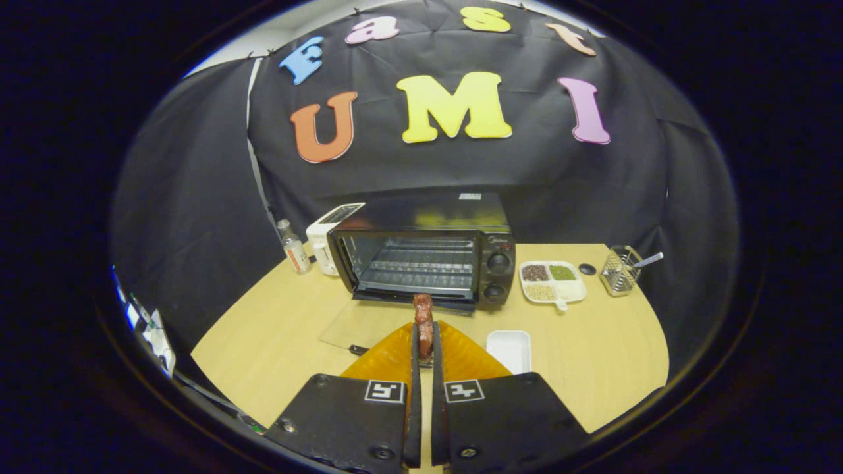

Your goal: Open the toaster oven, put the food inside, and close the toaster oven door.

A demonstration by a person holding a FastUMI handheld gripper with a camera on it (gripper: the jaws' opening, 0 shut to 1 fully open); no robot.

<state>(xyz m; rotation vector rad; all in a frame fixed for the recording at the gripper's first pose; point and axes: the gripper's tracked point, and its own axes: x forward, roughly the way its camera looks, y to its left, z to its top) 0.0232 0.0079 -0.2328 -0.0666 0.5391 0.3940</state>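
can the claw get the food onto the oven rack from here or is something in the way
Probably yes. The claw is shut on the food, the toaster oven stands straight ahead with its glass door folded down flat, and nothing lies between the food and the rack.

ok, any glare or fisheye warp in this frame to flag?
Gripper view: yellow glare smears the black toaster oven's glossy top; fisheye bows the light wooden table's edges; the reddish-brown food piece clamped in the gripper looks sharp enough.
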